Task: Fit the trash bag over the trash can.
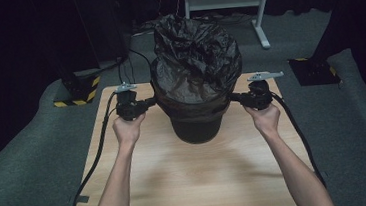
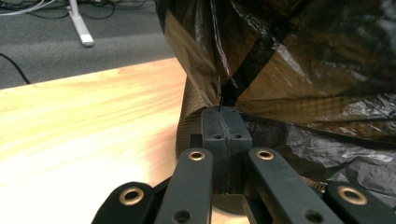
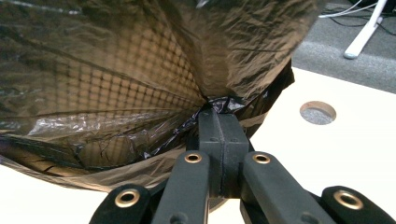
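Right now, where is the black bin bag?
In the high view the black bin bag drapes over the bin mid-table, pinched between the left gripper and right gripper.

A bin (image 1: 196,124) stands mid-table (image 1: 188,183), bag (image 1: 194,57) in it (grippers (image 1: 152,104) (image 1: 234,97) at its left and right).

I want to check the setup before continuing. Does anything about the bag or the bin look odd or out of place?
Nothing looks damaged or spilled. The black bag is bunched up high above the bin instead of lying inside it, while the left claw and right claw each pinch its edge at the sides.
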Demonstrator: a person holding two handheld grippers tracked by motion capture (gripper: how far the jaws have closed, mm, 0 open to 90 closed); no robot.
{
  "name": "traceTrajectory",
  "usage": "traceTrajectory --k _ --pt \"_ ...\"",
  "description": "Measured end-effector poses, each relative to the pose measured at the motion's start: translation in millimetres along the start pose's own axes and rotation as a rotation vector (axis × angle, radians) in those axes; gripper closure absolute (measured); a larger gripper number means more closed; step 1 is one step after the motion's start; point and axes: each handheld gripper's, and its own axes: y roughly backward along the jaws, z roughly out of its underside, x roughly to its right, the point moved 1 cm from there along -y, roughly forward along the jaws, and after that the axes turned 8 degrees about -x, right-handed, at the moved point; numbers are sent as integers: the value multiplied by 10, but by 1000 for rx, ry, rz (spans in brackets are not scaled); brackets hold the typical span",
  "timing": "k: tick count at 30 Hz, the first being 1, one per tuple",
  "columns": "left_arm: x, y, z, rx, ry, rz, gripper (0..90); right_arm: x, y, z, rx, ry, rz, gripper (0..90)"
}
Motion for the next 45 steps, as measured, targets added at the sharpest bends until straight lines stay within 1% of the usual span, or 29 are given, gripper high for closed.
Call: traceTrajectory --k 2,5,10,15,18,22,25,26,28,32,35,37,39,45 --pt "-9 -20 30 -11 -5 -5 900 6 -14 14 -7 2 3 897" --pt "-39 -55 88 -20 10 -5 900 15 -22 31 -11 -2 5 897" --pt "-67 -92 169 -36 17 -3 900 -1 -41 46 -28 14 20 897" --pt "-84 -137 256 -55 18 -17 900 -11 -72 64 -42 26 31 897" --pt "-92 -160 305 -56 22 -15 900 -4 -83 90 -42 17 28 897" --pt "-96 -196 361 -68 14 -27 900 30 -96 149 -47 2 28 897" --pt "-105 -221 405 -74 14 -27 900 52 -90 186 -48 -5 31 897" --pt "-106 -230 420 -73 20 -25 900 57 -86 197 -48 -7 32 897" --pt "-110 -249 450 -79 24 -26 900 67 -85 219 -50 -12 31 897" --pt "-110 -293 517 -100 10 -41 900 96 -107 285 -61 -23 30 897" --pt "-115 -330 570 -109 12 -45 900 112 -127 336 -64 -30 28 897" --pt "-123 -353 605 -116 19 -43 900 119 -142 369 -67 -36 26 897" --pt "-125 -371 631 -127 13 -53 900 127 -155 399 -70 -43 24 897" --pt "-134 -416 712 -141 20 -52 900 150 -188 468 -79 -54 22 897"
